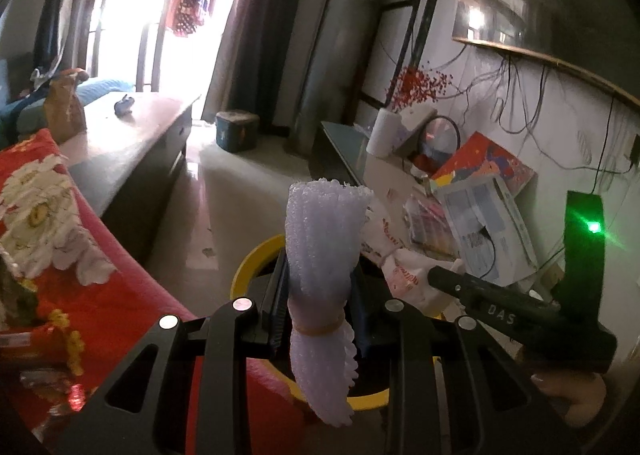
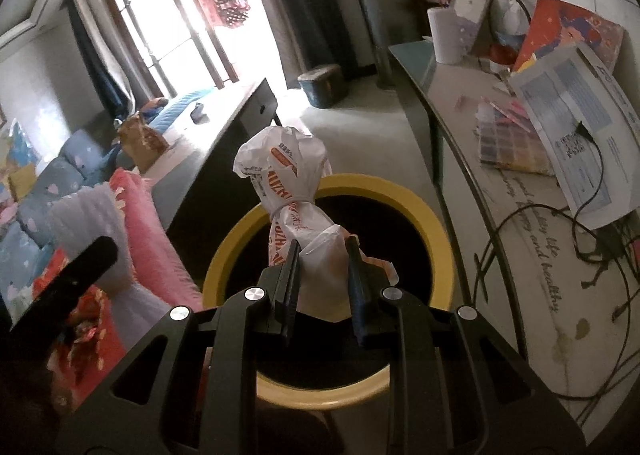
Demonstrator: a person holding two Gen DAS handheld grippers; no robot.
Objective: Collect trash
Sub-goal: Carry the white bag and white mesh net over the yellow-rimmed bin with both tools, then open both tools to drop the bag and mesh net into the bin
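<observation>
My left gripper is shut on a roll of pale lilac foam wrap tied with a rubber band, held upright over the yellow-rimmed bin. My right gripper is shut on a knotted white plastic bag with orange print, held over the same bin's yellow rim. The bin's inside is dark. The bag and the right gripper's body also show in the left wrist view. The foam roll shows at the left in the right wrist view.
A red floral sofa cover lies left of the bin. A dark coffee table carries a brown paper bag. A glass side table on the right holds papers, cables and a paper roll. A blue box sits on the floor.
</observation>
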